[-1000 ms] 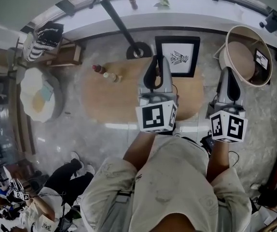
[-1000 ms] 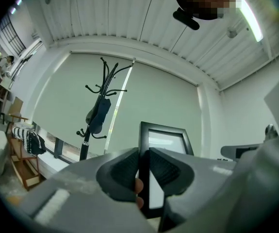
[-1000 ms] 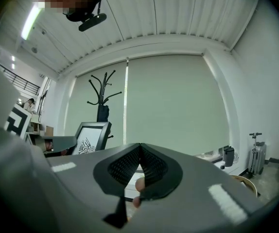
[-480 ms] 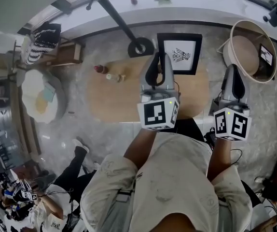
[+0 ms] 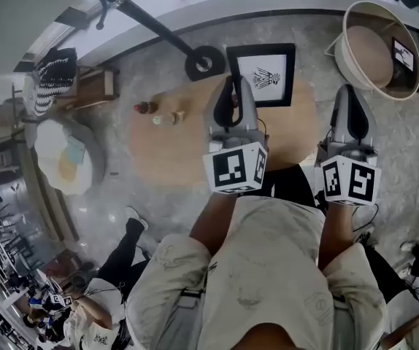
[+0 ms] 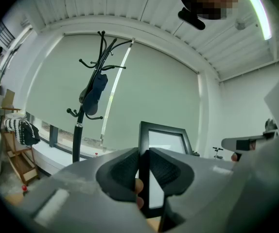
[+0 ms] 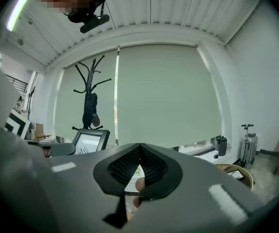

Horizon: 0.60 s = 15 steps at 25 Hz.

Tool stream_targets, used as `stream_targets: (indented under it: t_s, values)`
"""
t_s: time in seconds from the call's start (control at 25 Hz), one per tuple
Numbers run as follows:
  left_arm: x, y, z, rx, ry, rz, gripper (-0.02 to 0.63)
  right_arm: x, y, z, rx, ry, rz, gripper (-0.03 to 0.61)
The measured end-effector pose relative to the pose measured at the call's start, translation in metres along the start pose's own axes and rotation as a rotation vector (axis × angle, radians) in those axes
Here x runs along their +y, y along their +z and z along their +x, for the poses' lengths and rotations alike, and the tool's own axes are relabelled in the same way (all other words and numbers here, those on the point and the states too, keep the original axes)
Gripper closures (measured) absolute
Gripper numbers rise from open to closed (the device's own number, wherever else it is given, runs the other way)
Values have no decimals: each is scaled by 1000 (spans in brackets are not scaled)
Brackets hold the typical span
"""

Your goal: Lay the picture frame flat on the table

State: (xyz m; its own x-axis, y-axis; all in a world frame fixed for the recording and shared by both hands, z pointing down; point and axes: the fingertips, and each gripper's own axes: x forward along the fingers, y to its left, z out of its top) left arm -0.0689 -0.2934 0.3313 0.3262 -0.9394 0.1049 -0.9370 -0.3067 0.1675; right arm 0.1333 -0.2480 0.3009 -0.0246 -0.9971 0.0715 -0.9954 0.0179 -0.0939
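Left tool (image 6: pixel 144 165) holds the black picture frame (image 5: pixel 260 75) upright at table's (image 5: pixel 166 152) far edge.

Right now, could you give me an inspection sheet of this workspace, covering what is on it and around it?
Surface: oval wooden table on a grey floor.
Job's things: picture frame upright at the table's far edge, not yet flat.
Clutter: small bottles on the table's left part.
Grippers: left gripper closed on the frame's left edge; right gripper shut, empty.
Cables: thin dark cable by the right gripper.
Surroundings: coat stand, round tub, people at lower left.
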Motion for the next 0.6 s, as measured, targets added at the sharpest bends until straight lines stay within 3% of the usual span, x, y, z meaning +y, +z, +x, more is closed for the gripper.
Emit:
stream_targets:
  t_s: [0.6]
  values:
    - [-20,-62,51,144,-12,3,535,-48,-37,36,51,-23,72,575]
